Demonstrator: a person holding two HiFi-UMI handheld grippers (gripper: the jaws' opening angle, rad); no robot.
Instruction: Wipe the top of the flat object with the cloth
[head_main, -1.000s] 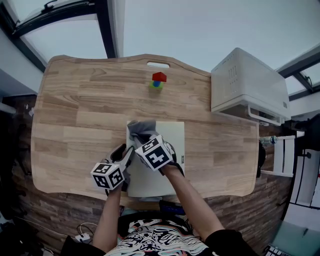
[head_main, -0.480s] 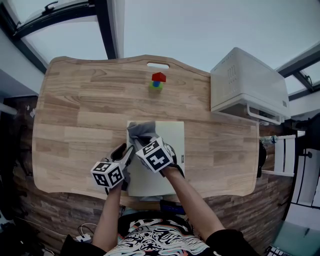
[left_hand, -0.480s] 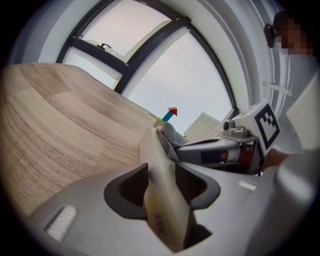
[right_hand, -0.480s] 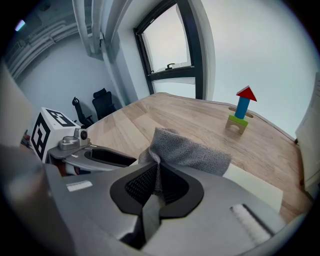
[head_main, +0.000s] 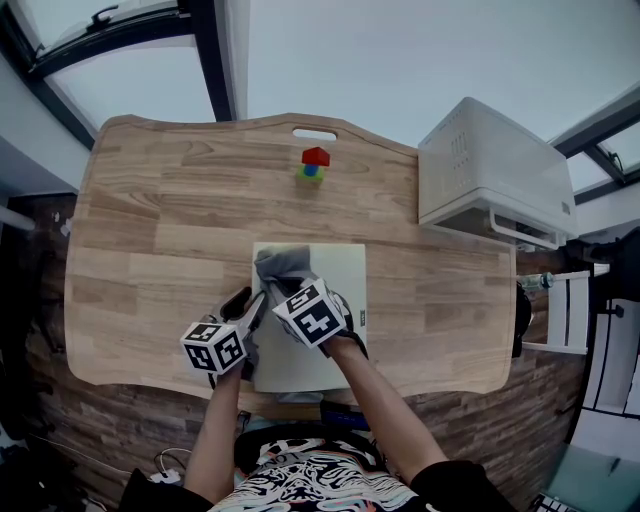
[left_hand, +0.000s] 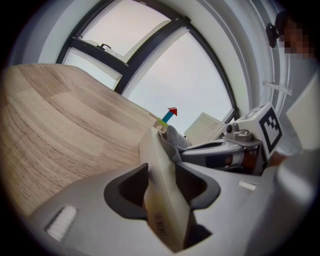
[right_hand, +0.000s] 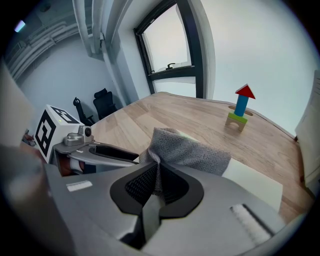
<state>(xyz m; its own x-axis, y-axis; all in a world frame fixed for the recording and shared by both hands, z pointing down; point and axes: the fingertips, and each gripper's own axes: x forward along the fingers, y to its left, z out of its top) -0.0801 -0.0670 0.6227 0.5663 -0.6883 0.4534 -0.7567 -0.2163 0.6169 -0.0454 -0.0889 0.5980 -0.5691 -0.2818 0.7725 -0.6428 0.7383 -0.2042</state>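
Left tongs (left_hand: 162, 187) are clamped on an edge of the apparently stiff flat object (left_hand: 154, 150). Soft cloth (right_hand: 190, 152) — bunched — is pinched by the right tongs (right_hand: 157, 187).

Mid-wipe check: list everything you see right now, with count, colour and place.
Table: one, light wood, under everything.
Flat object: one, off-white, near table edge.
Cloth: one, grey, on the flat object's far left corner.
Block tower: one, red, blue and green, far centre of table.
Box: one, white, table's right end.
Left tongs: one, grey, shut on the flat object's left edge.
Right tongs: one, grey, shut on the cloth.
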